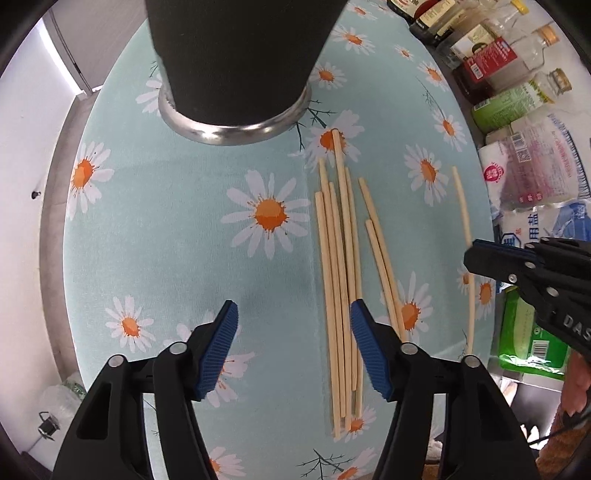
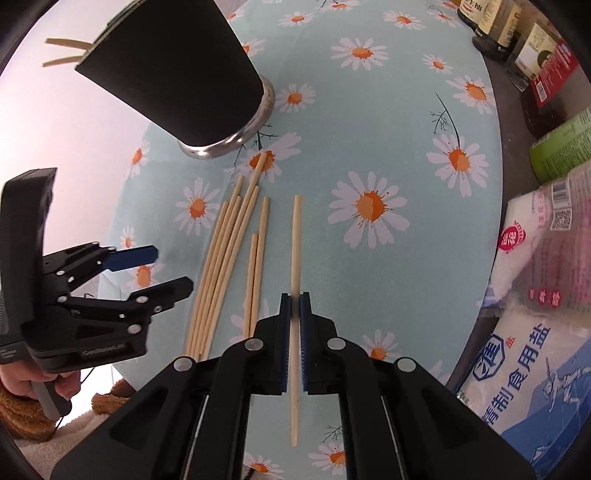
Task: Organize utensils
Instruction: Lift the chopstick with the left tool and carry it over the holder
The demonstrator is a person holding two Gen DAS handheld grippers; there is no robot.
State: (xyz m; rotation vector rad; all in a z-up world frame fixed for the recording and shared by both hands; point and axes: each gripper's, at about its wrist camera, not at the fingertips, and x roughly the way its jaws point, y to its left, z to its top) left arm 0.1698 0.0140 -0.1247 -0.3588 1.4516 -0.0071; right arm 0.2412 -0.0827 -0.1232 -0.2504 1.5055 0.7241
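Your right gripper had its blue pads pinched narrow on 1 chopstick, gripping it partway along so that the stick ran straight out ahead along the fingers, with its other end trailing back beneath the gripper body. That long axis pointed across the daisy tablecloth, roughly parallel to the loose chopsticks lying just to its left — about 7 of them, fanned slightly and still flat on the cloth.

The black cup with the steel base stood ahead and to the left of the held stick, beyond the far tips of the loose bundle; 2 stick ends already poked out past its rim. The cup's opening faced up and away from you, so the judgement is that the held stick, lying level, would need tipping toward upright before it could drop in.

Your left gripper sat wide open, empty, low over the cloth with its right pad just beside the near part of the bundle. It was the nearer hand to those loose sticks, while the right hand alone carried anything. Salt bags and bottles crowded the right edge, near the right gripper's side.
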